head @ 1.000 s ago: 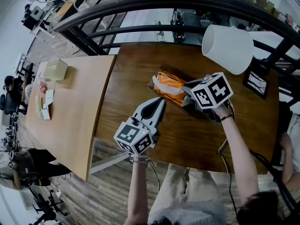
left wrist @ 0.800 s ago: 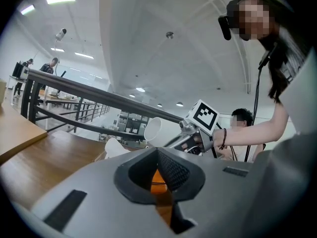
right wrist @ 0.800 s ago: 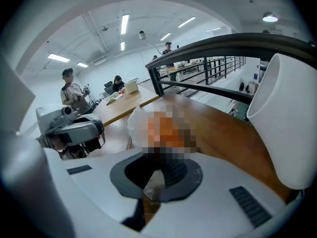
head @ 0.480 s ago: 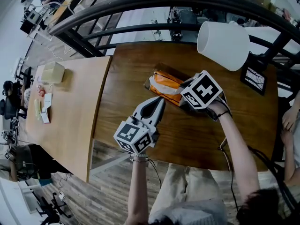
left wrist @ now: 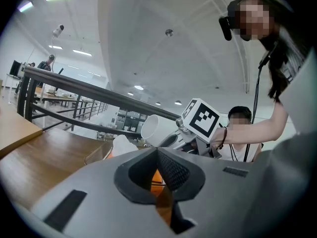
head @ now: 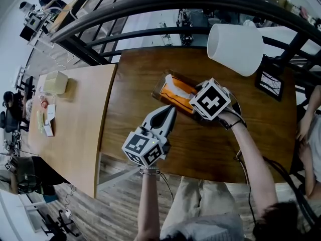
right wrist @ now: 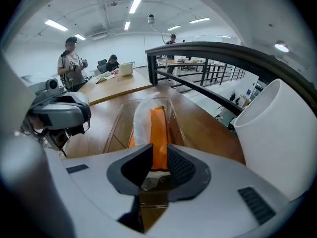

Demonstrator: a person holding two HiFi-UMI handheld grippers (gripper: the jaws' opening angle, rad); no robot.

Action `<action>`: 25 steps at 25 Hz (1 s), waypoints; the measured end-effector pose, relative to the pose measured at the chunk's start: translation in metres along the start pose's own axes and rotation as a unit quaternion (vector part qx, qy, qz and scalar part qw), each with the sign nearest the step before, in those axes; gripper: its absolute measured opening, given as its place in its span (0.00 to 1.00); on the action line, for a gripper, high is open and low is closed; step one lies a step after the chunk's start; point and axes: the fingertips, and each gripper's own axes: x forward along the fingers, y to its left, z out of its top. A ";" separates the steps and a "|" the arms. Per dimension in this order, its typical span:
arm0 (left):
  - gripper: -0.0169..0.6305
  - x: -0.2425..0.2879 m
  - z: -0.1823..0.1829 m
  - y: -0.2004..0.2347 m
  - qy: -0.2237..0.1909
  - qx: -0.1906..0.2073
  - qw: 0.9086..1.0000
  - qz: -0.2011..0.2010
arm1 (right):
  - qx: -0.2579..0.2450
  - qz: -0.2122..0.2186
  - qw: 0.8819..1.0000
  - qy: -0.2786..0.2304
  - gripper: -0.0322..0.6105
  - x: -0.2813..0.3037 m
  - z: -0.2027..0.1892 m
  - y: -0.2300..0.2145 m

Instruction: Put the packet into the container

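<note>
Here, the jaws of the right gripper (right wrist: 159, 157) were opening around the orange packet (right wrist: 157, 125) inside the clear container (right wrist: 114, 130); the left gripper (left wrist: 157, 157) hovered closed, empty.

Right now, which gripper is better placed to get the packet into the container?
Right. The right gripper is at the container, jaws opening with the packet between them; the left gripper hovers short, jaws together.

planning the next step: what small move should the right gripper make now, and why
Probably let the right gripper finish opening, then draw it straight back. Its jaws are opening with the end of the orange packet between them, and the packet already lies inside the clear container, so only a clean release seems left.
</note>
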 end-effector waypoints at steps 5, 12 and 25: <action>0.03 -0.001 0.006 -0.007 -0.009 -0.004 1.000 -0.001 | 0.029 0.014 0.998 -0.045 0.16 -0.012 0.008 0.000; 0.03 -0.016 0.026 -0.026 -0.024 -0.004 1.000 -0.009 | 0.083 0.049 0.990 -0.101 0.16 -0.044 0.020 0.021; 0.03 -0.038 0.058 -0.071 -0.045 0.023 0.998 -0.040 | 0.072 0.057 0.965 -0.247 0.07 -0.133 0.034 0.067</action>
